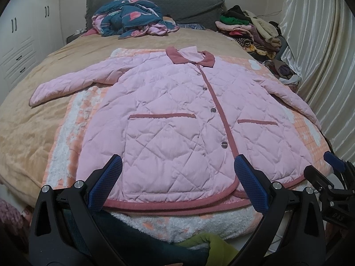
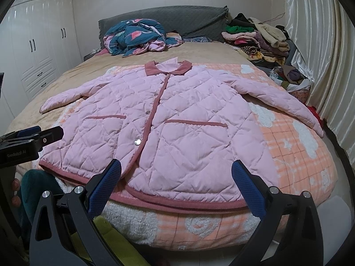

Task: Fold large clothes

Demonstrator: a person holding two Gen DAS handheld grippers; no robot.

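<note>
Pink quilted jacket [image 1: 168, 110]: lying flat, buttoned, sleeves spread, on a peach blanket [image 2: 295, 155] covering the bed [image 1: 26, 115]. Left hand-held gripper [image 1: 177, 184]: hovering over the hem, jaws gaping wide, gripping nothing. Right hand-held gripper [image 2: 176, 186]: likewise spread wide, empty. Clothes pile [image 2: 257, 42]: sitting by the headboard.
</note>
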